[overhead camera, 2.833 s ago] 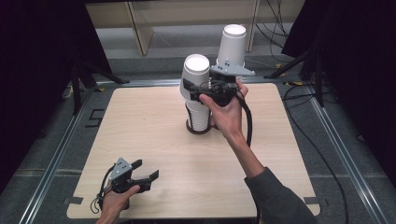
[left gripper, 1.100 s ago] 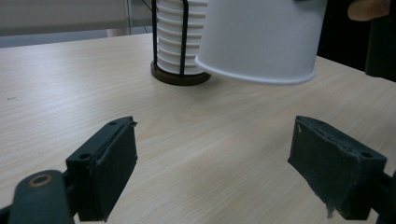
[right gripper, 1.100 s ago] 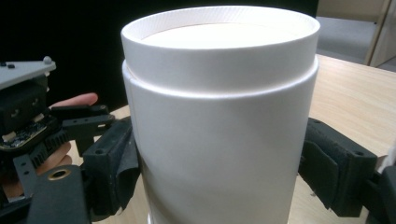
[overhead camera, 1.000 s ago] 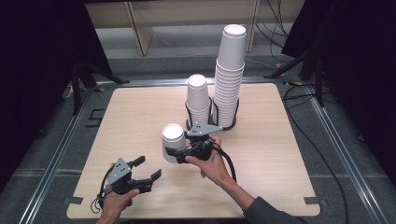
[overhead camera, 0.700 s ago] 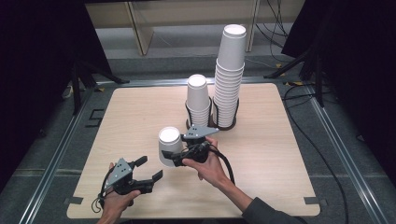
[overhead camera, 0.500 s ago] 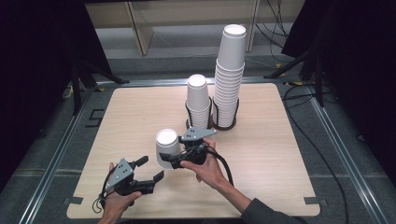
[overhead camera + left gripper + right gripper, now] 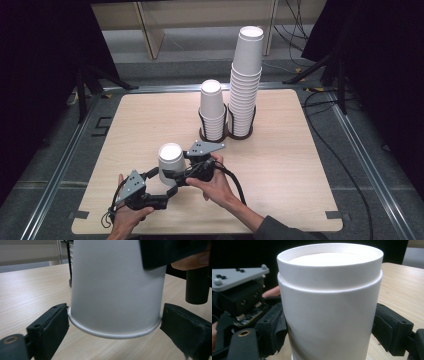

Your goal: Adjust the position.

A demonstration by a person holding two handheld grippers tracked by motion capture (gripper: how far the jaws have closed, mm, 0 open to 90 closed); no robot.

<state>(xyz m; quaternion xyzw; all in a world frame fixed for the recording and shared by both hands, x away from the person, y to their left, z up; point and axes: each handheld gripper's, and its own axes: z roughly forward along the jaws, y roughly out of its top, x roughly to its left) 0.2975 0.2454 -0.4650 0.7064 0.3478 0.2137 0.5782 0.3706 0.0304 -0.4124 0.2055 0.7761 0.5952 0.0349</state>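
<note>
Near the counter's [image 7: 300, 200] front edge, the right gripper [image 7: 172, 176] clasps an upside-down cup [image 7: 170, 162], axis vertical; the left gripper's [image 7: 165, 192] jaws, just opening, flank its rim.

I count 2 grippers: left [image 7: 162, 192], right [image 7: 172, 177]. 1 loose cup [image 7: 171, 162], upside down, betw. the jaws. 2 cup stacks in 1 black holder [image 7: 227, 135]: short stack [image 7: 212, 107], tall stack [image 7: 246, 80]; cups per stack too close-packed to count. 1 table [image 7: 300, 165]. 2 hands.
</note>
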